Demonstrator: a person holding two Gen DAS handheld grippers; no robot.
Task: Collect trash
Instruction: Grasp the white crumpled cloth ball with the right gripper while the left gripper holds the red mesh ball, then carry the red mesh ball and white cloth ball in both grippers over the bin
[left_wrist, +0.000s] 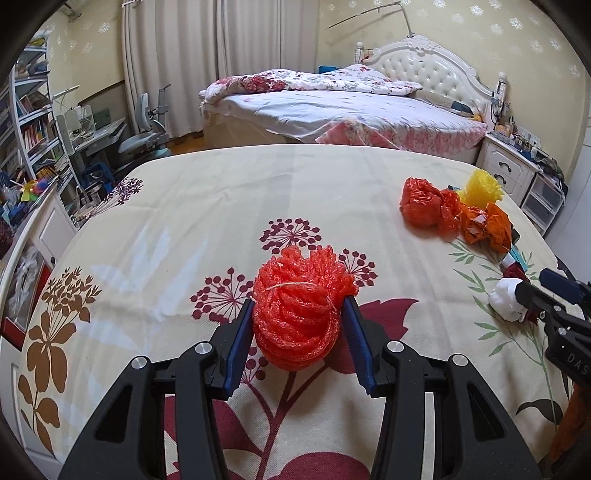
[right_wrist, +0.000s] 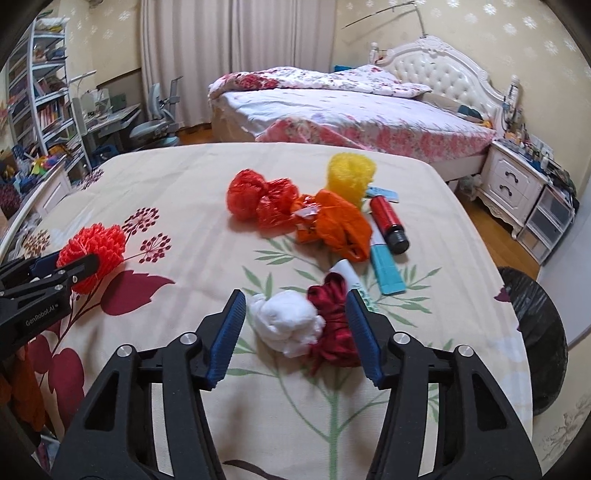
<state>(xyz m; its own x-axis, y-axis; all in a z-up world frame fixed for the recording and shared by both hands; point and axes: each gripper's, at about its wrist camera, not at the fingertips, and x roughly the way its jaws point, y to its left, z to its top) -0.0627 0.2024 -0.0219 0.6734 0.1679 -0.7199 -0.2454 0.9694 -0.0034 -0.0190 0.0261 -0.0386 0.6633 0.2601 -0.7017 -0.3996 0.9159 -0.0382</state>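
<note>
Jaws first: on our left gripper (left_wrist: 298, 334) both blue pads press the sides of the red foam net (left_wrist: 299, 314), so we log it as gripped. On our right gripper (right_wrist: 295, 332) the jaws stand wide, straddling the white wad (right_wrist: 288, 323) and the dark red ribbon bundle (right_wrist: 334, 325). The right pad looks to touch the ribbon; the left pad sits just clear of the wad.

Scene, large to small. A floral tablecloth (right_wrist: 184, 192) covers the table. A dark bin (right_wrist: 535, 332) stands just beyond its right edge, which we judge to be the drop point. The main trash pile lies farther out on the cloth: red plastic bag (right_wrist: 245, 199), orange plastic bag (right_wrist: 340, 221) and yellow foam net (right_wrist: 351, 177), all touching or nearly so. Beside them lie a red cylinder with a black cap (right_wrist: 388, 221) and a teal flat pack (right_wrist: 386, 269).

Handling judgement: the foam net is light, springy and easily squashed, so a mid-body squeeze should hold. It bulges above the pads. Whether it rests on the cloth or is lifted, we cannot tell. Wad and ribbon are soft and limp. Closing across both at their widest part should catch them, though loose ribbon strands may trail or slip.
</note>
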